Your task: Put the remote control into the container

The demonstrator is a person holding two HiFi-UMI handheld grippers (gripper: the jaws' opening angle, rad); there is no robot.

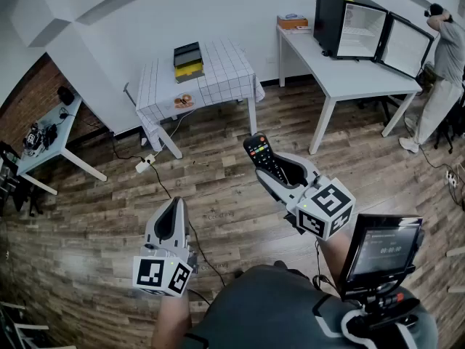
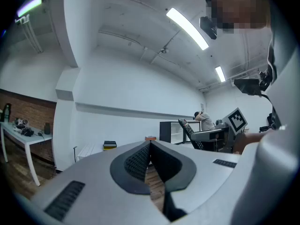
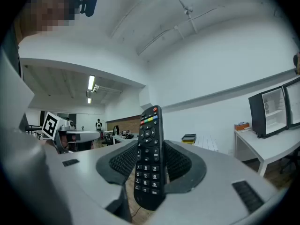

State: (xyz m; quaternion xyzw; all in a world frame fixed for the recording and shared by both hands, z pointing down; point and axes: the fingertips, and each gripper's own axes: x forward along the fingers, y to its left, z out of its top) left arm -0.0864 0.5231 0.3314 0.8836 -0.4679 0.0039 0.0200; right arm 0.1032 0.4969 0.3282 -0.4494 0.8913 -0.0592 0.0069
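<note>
- Right gripper [image 1: 278, 171] jaws clamped the remote control [image 3: 149, 159], held up over the wood floor [image 1: 109, 209].
- Left gripper [image 1: 174, 211] jaws pressed together, empty.
- Container [image 1: 187, 62] sat on the far counter [image 1: 227, 75].

Remote [image 1: 258, 151] stood between the jaws of the right gripper [image 1: 272, 167], tip away from the person. Left gripper [image 1: 174, 208] lay to its left, nearer the person. Beyond both, container [image 1: 187, 61] sat on the middle worktop [image 1: 225, 71]. Further right, the right worktop [image 1: 349, 71] carried a cabinet [image 1: 341, 20]. The left worktop [image 1: 43, 147] stood far left, by the wall.
</note>
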